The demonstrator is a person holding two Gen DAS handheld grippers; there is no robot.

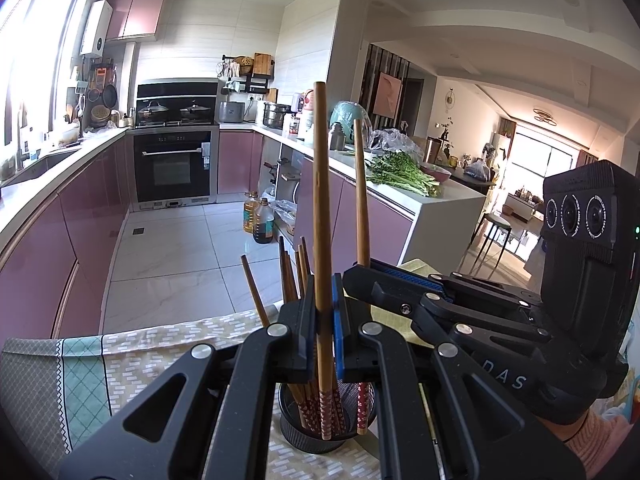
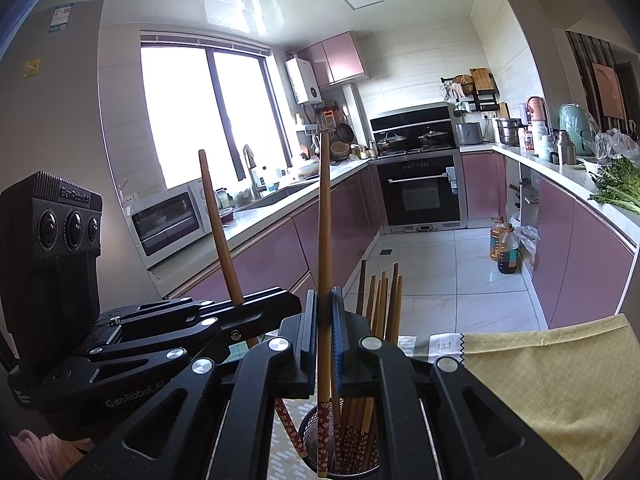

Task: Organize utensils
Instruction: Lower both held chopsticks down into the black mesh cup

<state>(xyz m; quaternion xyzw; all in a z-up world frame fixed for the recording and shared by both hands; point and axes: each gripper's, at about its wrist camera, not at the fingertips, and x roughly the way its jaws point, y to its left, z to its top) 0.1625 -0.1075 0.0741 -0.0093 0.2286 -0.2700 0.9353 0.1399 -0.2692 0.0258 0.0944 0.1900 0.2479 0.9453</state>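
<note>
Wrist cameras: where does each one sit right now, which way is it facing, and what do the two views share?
Left wrist: on the left gripper, looking along its fingers at the oven wall; right gripper and a pink sleeve show.
Right wrist: on the right gripper, looking toward window and oven; the left gripper shows.
Shared: each gripper is shut on one chopstick over the black mesh holder of chopsticks.
</note>
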